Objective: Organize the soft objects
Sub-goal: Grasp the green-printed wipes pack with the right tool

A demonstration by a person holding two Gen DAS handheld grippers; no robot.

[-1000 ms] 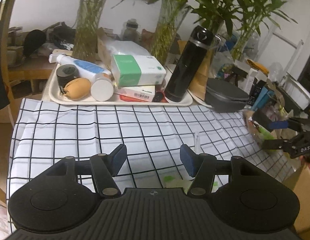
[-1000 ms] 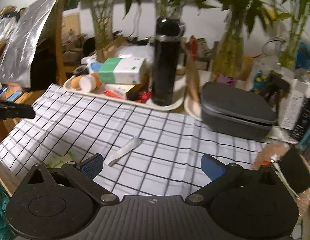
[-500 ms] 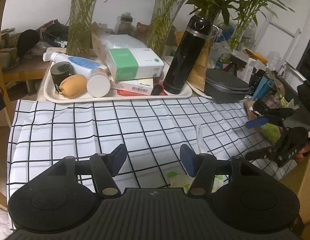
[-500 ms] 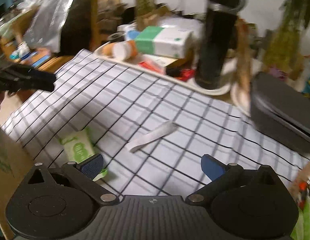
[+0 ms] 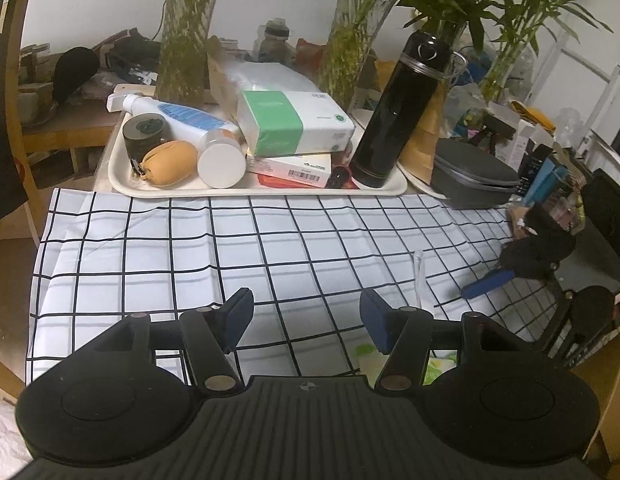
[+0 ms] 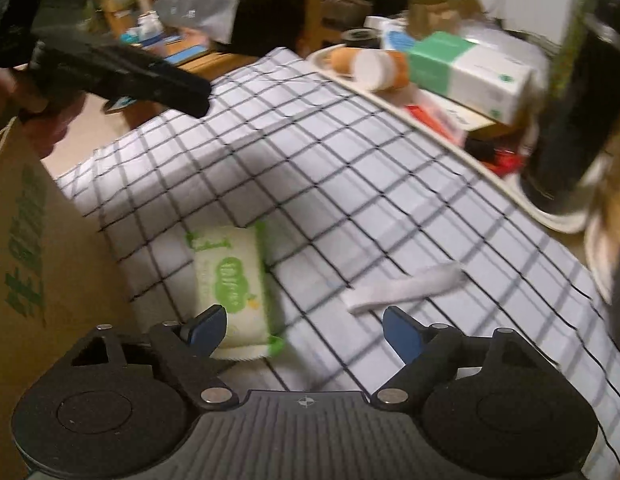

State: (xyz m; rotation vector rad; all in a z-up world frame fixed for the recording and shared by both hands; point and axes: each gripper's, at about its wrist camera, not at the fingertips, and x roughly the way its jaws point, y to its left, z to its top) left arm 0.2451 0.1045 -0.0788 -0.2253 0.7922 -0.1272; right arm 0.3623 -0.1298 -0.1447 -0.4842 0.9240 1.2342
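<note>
The left gripper is held with jaws apart above the checked cloth, beside a white strip.

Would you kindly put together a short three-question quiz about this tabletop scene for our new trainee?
1. True or false: the right gripper is shut on the green and white wipes pack.
2. Which item stands upright on the cream tray? A) black flask B) green and white tissue box C) tan pouch
3. Fill in: the white strip lies flat on the ____ cloth.

Key: 1. False, its jaws are open and hold nothing. 2. A. 3. Checked (black grid on white).
</note>
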